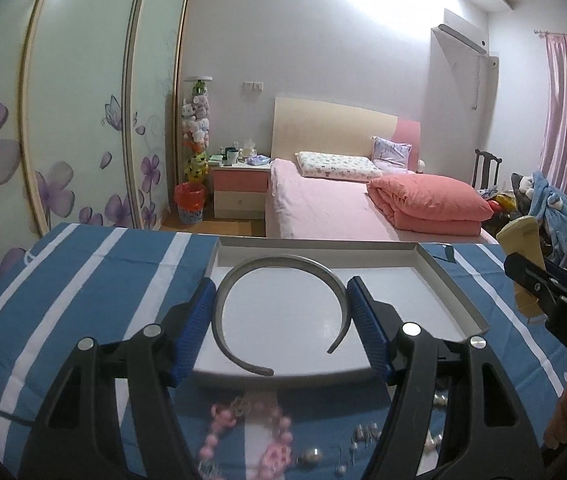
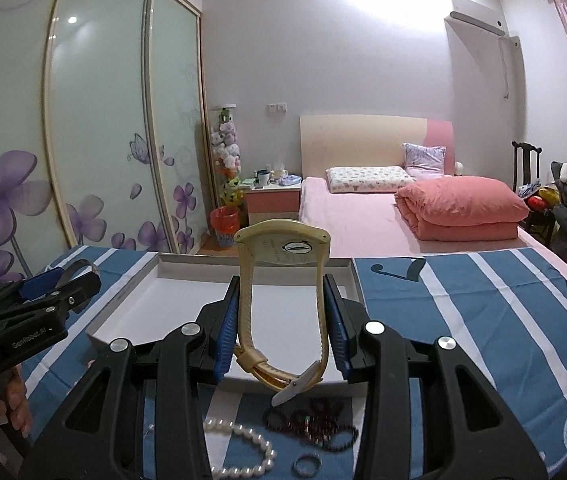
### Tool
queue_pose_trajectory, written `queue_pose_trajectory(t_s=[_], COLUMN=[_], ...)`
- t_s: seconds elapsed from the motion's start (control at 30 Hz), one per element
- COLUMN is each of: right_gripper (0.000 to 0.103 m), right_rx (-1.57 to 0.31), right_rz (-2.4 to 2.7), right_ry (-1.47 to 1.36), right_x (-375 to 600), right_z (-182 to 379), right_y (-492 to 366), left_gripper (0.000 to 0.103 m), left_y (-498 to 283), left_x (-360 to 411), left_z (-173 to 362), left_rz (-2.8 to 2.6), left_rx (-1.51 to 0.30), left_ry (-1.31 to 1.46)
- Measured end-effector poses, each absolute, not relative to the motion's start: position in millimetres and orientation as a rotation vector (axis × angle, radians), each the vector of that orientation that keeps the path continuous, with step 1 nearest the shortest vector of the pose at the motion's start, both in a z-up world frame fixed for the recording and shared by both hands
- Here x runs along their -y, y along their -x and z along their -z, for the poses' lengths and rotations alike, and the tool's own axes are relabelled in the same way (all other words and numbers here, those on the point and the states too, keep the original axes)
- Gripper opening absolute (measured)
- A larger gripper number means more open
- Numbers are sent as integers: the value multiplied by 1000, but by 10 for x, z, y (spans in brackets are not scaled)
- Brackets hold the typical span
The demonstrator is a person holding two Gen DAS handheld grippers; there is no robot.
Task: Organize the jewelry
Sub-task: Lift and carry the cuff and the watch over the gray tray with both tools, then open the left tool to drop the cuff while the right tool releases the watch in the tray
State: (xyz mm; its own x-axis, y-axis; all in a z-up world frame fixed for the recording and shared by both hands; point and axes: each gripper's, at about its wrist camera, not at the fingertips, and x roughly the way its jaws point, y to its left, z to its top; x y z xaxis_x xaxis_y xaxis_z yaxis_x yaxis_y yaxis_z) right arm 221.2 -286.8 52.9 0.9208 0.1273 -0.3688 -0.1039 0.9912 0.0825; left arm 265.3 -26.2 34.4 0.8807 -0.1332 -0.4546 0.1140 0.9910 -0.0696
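Left gripper (image 1: 283,320) clasping silver bangle (image 1: 239,280), right gripper (image 2: 283,320) clasping cream watch (image 2: 283,244)

Both wrist views face the bed (image 1: 323,208) across the tray (image 2: 131,300).

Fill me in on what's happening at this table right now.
A person is sorting jewelry with a gripper in each hand. The left gripper is shut on a silver bangle, and the right gripper is shut on a cream wristwatch. Both are held over a shallow white tray that sits on a blue striped cloth. A pearl bracelet, dark beads and a ring lie on the cloth.
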Motion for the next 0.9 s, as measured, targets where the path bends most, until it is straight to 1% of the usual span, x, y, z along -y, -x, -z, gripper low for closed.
queue_pose_trajectory(t_s=[0.23, 0.4, 0.57, 0.77, 0.87, 0.9], right_gripper=[40, 40, 40, 40, 40, 40], right_rx=[-432, -486, -557, -624, -649, -658], right_rz=[-136, -141, -137, -143, -150, -152], right_ry=[-67, -87, -98, -97, -98, -99], right_x=[2855, 2889, 2915, 2894, 2877, 2871], right_z=[-408, -263, -120, -9, 25, 38], right_y=[-2572, -2718, -2847, -2971, -2997, -3002], left_gripper=[66, 66, 66, 66, 67, 69], left_y=[-3142, -3438, -3599, -3672, -3696, -3690], left_x=[322, 386, 382, 349, 309, 298], left_z=[-181, 31, 228, 323, 318, 304], left_rz=[132, 137, 129, 115, 111, 108], left_rx=[-542, -639, -709, -735, -736, -728], left_ry=[37, 38, 51, 56, 69, 71])
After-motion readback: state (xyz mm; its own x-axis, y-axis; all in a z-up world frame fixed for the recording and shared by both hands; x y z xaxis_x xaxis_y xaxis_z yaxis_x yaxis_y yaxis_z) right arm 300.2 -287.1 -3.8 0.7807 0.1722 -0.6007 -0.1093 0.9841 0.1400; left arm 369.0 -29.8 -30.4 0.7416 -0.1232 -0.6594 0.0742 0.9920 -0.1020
